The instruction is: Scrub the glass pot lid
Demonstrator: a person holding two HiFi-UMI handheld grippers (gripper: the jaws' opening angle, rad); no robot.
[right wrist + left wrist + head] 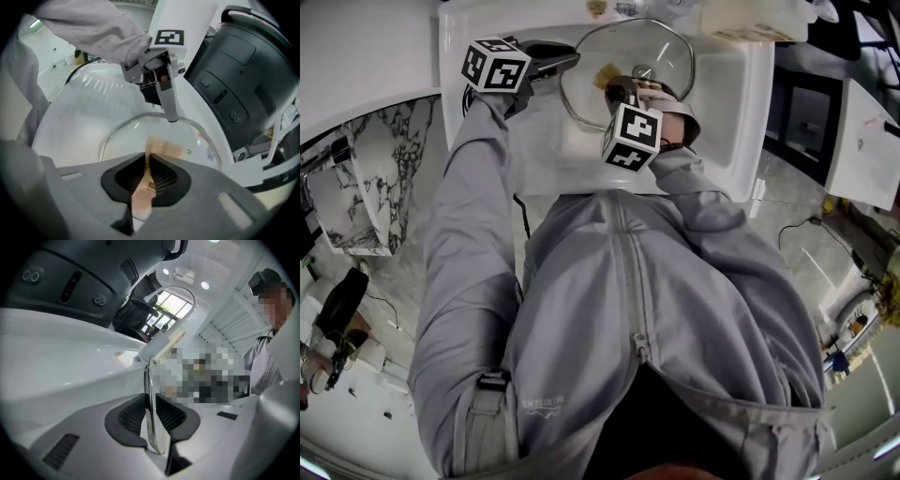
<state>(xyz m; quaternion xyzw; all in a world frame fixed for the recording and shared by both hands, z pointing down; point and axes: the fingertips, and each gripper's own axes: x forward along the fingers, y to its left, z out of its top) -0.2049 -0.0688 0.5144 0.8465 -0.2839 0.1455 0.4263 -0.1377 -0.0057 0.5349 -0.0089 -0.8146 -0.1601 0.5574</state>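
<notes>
Person in a gray zip jacket [609, 309] seen from above, leaning over a white sink [741, 103] w/ a gripper in each hand.

L side: the left gripper [572, 60] reaches in from the sink's L edge, marker cube [495, 64] behind it. Its jaws are nearly closed, clamped on the metal rim of the glass pot lid [661, 47]. In the left gripper view the rim [149, 394] stands edge-on btwn the two black ribbed pads [133, 416], both pressing on it; the left gripper [151, 416] has nothing else in it. White sink wall [61, 362] lies to the L of the jaws.

Center: the lid sits inside the basin, straight ahead of the L jaws and directly under the R jaws. Round clear glass, steel rim, knob [643, 70] near the middle. Can't tell if it rests on the basin floor.

R side: the right gripper [614, 86] points steeply down onto the lid, its marker cube [631, 136] nearest the person. In the right gripper view the right gripper [146, 176] has jaws narrow, pinching a tan scrub pad [164, 149]; the pad's free end spreads just beyond the fingertips, flat on the glass pot lid [126, 136]. Across the lid from these jaws, the left gripper [171, 115] grips the far rim. A dark gray rounded appliance [243, 79] stands to the R of the jaws, beyond the sink [84, 108].
</notes>
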